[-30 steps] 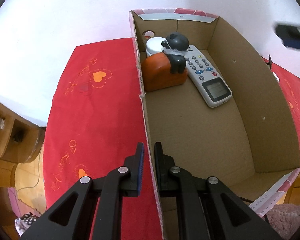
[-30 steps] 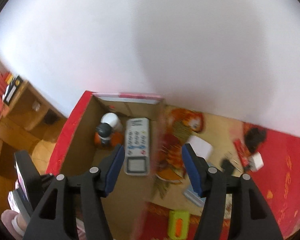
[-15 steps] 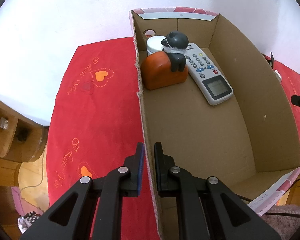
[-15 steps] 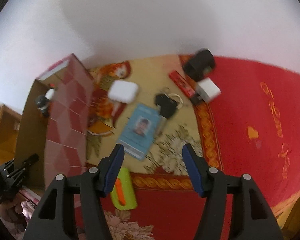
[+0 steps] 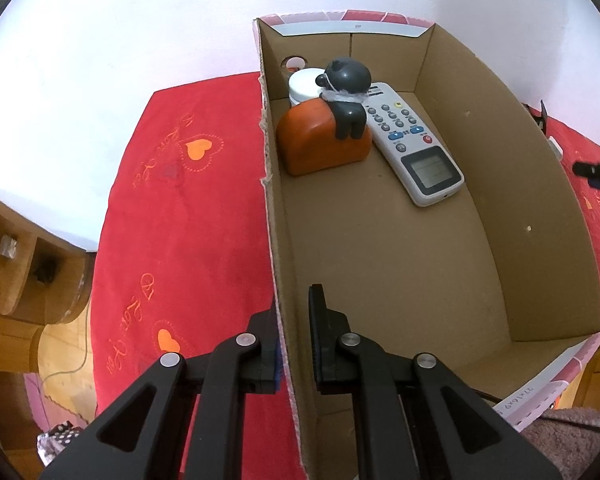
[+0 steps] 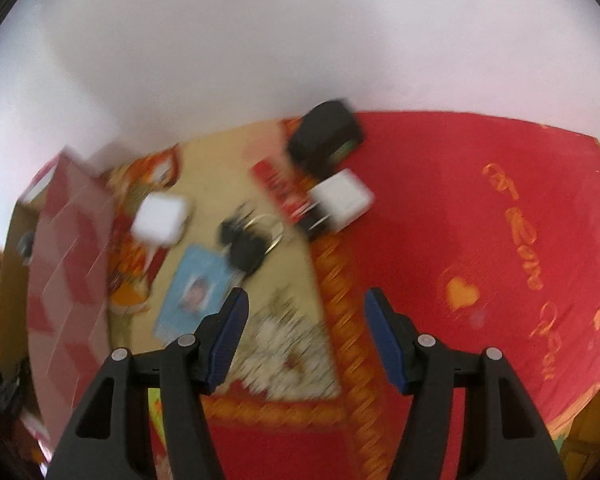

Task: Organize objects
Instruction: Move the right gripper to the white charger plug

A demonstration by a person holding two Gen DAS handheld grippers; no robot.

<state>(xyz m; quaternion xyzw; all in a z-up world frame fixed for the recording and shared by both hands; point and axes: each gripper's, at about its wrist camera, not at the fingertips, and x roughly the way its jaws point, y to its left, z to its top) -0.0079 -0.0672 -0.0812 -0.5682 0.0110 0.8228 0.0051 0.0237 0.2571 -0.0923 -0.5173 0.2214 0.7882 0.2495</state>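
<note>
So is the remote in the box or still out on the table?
In the box. The remote lies flat on the cardboard box floor, beside the orange toy near the far wall.

The right hand-held gripper (image 6: pixel 305 334), jaws wide, has swung away from the box (image 6: pixel 66 264) to above the keys (image 6: pixel 246 246) and card (image 6: pixel 194 294).

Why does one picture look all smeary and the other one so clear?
The right wrist view is streaked with motion blur: the white charger, keys and photo card look smudged. The left wrist view is sharp, with crisp buttons on the remote in the cardboard box. Both views bend at the edges.
</note>
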